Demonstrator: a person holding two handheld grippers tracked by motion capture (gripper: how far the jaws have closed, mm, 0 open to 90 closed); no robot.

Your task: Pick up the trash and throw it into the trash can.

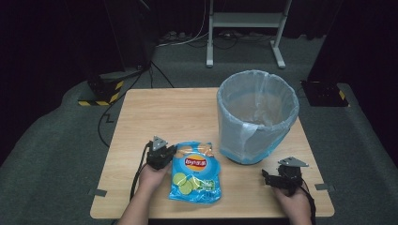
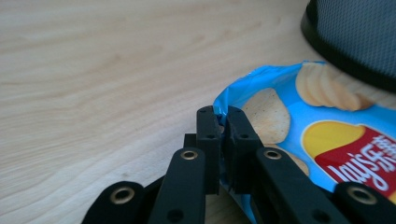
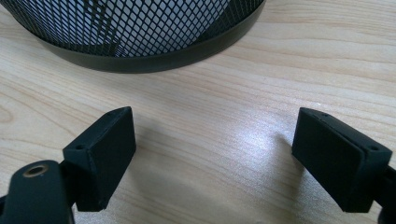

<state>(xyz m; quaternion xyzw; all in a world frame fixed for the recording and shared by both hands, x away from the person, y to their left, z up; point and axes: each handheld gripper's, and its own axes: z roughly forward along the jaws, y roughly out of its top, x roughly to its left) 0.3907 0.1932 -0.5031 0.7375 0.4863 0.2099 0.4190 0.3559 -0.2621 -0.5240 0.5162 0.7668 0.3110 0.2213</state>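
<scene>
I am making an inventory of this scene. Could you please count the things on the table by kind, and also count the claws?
Chip bag: 1, lying flat, the left claw shut on its corner
Mesh waste bin with a plastic liner: 1, upright
Claws: 2, the right claw open over bare table
Total: 4

One bench [image 1: 155,112] carries one blue crisp bag [image 1: 195,173] and one mesh bin [image 1: 257,117] with one plastic liner — and two tongs, left [image 1: 170,151] and right [image 1: 266,177].
</scene>
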